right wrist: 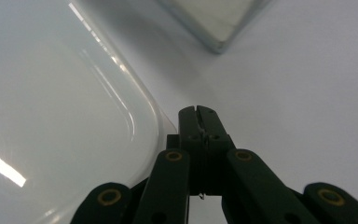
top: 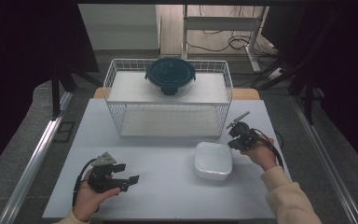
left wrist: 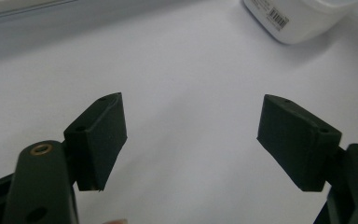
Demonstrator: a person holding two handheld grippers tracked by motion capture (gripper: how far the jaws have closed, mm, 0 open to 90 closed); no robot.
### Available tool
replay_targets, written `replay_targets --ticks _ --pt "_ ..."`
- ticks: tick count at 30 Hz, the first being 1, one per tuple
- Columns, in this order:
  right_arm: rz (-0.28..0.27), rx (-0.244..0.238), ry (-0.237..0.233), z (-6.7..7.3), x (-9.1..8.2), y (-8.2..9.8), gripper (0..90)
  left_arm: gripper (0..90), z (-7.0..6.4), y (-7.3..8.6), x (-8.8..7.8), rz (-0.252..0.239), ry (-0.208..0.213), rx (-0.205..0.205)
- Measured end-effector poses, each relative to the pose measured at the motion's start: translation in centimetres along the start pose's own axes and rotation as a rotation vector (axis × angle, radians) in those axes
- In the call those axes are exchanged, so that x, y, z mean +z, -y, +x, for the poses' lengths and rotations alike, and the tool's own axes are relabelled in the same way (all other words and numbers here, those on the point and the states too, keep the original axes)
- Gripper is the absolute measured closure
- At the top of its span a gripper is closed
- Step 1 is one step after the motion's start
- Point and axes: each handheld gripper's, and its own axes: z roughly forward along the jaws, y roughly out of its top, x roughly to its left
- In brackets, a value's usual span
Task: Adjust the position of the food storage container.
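Both claws low over the tabletop point(top: 168, 186); white lidded container point(top: 213, 160) between them, nearer the right.

Left claw point(top: 126, 173) sits at the near-left of the tabletop, held in the person's left hand point(top: 89, 198), jaws spread wide and released with nothing between them; in the left gripper view its pads frame bare tabletop, and the container's barcode-labelled side point(left wrist: 298, 18) shows at the top right, well apart. White container rests right of centre, just in front of the wire basket point(top: 168, 100), which carries a dark-lidded round bowl point(top: 170, 76) on its upper shelf. Right claw point(top: 230, 135) is just beside the container's right edge, jaws clenched together on nothing; the right gripper view shows the closed tips point(right wrist: 199, 122) at the lid's rounded corner point(right wrist: 65, 116); contact cannot be told.
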Motion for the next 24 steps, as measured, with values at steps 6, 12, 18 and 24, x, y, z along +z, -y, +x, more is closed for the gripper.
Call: replay_targets --ticks 6,12,18,24 --pt "-0.017 -0.040 -0.040 2.3 -0.4 0.8 89.4 23.2 0.0 0.0 -0.1 -0.007 0.006 -0.013" --pt "-0.045 -0.087 -0.103 5.4 -0.8 1.8 89.4 23.2 0.0 -0.1 0.0 -0.005 0.008 -0.015" --pt "-0.067 -0.107 -0.133 7.1 -1.1 2.5 89.4 23.2 0.0 -0.1 0.1 -0.001 0.008 -0.018" --pt "-0.070 -0.119 -0.156 8.5 -1.3 3.2 89.4 23.2 -0.1 -0.1 0.1 -0.001 0.007 -0.019"
